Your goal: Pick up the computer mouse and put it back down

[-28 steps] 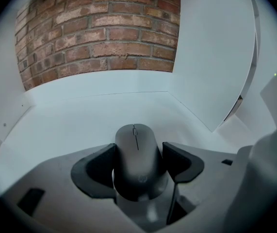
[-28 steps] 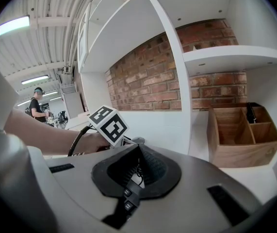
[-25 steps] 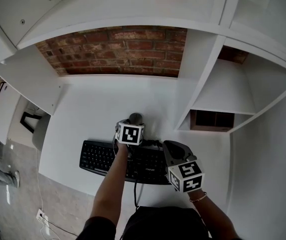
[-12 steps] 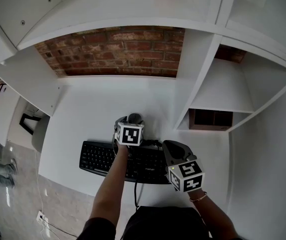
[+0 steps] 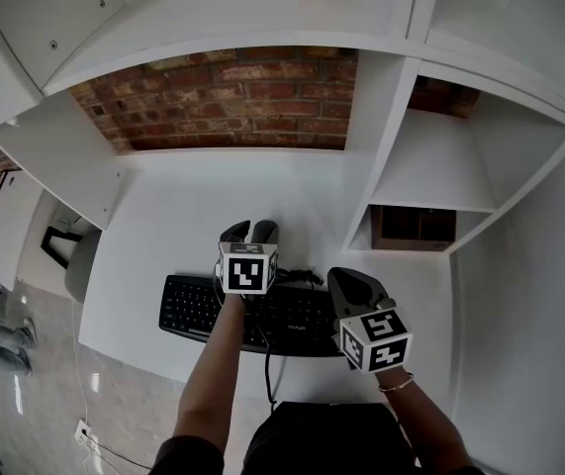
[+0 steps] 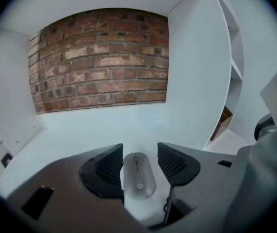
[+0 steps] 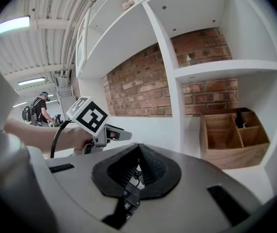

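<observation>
A grey computer mouse (image 6: 138, 175) lies flat on the white desk (image 5: 183, 216), in front of the brick back wall. In the left gripper view it shows through the gap between my left gripper's (image 6: 139, 149) jaws. That gripper hovers above it, jaws closing, and I see no pad pressing on the mouse. From the head view the left gripper (image 5: 249, 232) hangs just beyond the keyboard (image 5: 203, 310) and hides the mouse. My right gripper (image 5: 349, 285) is shut and empty, low over the keyboard's right end, jaws (image 7: 138, 152) meeting at the tips.
A black cable (image 5: 297, 277) runs behind the keyboard. A white upright panel (image 5: 381, 146) walls the desk bay on the right; beyond it a wooden box (image 5: 416, 228) sits on a lower shelf. A person (image 7: 41, 108) stands far off to the left.
My left gripper has risen off the desk toward the camera, and the mouse, seen just beyond its cube earlier, is now hidden in the head view. The right gripper has barely shifted.
</observation>
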